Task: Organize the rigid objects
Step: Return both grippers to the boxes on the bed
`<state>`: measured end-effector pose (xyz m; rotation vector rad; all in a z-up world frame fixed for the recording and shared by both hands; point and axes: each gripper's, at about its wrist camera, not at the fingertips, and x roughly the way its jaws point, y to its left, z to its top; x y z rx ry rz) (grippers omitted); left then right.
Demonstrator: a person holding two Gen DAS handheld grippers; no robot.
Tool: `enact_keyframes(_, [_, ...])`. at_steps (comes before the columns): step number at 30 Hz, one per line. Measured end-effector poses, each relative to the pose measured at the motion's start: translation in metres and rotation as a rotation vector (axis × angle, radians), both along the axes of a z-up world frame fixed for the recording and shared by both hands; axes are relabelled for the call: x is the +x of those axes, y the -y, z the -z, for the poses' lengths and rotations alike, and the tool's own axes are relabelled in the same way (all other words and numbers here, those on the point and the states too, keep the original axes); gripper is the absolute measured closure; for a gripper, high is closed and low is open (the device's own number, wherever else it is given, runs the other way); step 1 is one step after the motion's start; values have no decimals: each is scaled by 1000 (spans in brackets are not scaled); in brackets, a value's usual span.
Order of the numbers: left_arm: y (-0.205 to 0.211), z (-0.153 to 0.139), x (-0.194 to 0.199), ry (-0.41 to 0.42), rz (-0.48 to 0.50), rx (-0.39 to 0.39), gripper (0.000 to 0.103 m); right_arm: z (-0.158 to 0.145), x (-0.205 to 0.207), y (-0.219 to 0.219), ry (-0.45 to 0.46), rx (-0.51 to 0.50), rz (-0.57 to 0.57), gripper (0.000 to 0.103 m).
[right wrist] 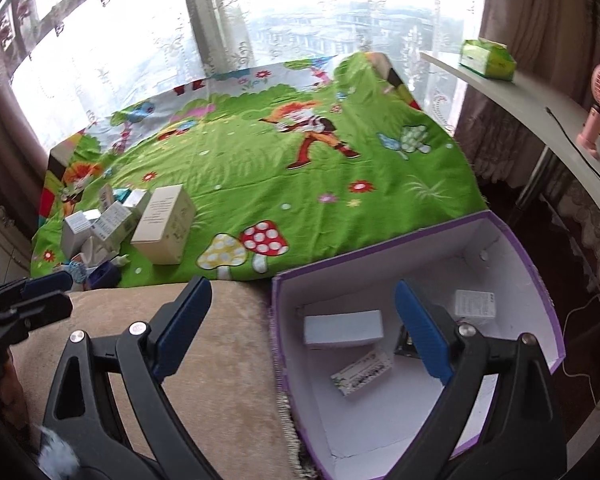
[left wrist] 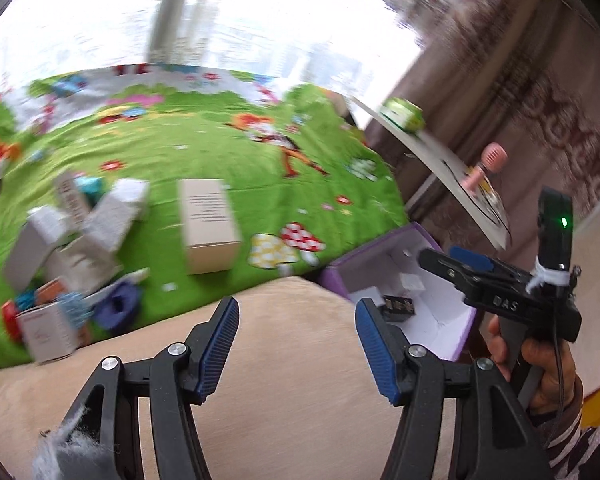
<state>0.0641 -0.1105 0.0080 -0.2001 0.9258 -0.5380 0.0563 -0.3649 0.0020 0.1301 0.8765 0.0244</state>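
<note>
Nearby, tissue box [right wrist: 488,59], pink fan [right wrist: 598,110].

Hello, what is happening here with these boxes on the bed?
A person holds two grippers and sorts small boxes into a purple box. Both the left gripper and the right gripper are open and empty. Several small packages already lie inside the purple box. A pile of boxes, with a larger beige carton beside it, waits on the green sheet.
</note>
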Motion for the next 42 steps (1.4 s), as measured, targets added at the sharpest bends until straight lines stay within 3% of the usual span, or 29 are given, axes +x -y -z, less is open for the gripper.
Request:
enact_keyframes(11, [-88,12,1,-41,-210,2,37,11,19,-57,-39,-10,-129,9])
enact_keyframes(15, [-110,16,7,-60,-278,8,25,13,28,-76,-43,-9,-167,9])
enact_keyframes(21, [-142,17,24,-81,-367,44,16,11,46,-102,-42,-15,-219,9])
enact_keyframes(27, [-170,23,52,-156,-423,29,0,9,68,-121,-53,-16,-229,9])
enact_keyframes(35, [-197,39,93,-265,-488,-77,0,18,97,-148,-87,3,-236,9])
enact_keyframes(39, [-203,50,109,-319,-507,-135,0,28,111,-162,-105,-41,-224,9])
enact_keyframes(42, [-203,57,116,-320,-512,-137,0,36,118,-171,-125,-59,-225,9])
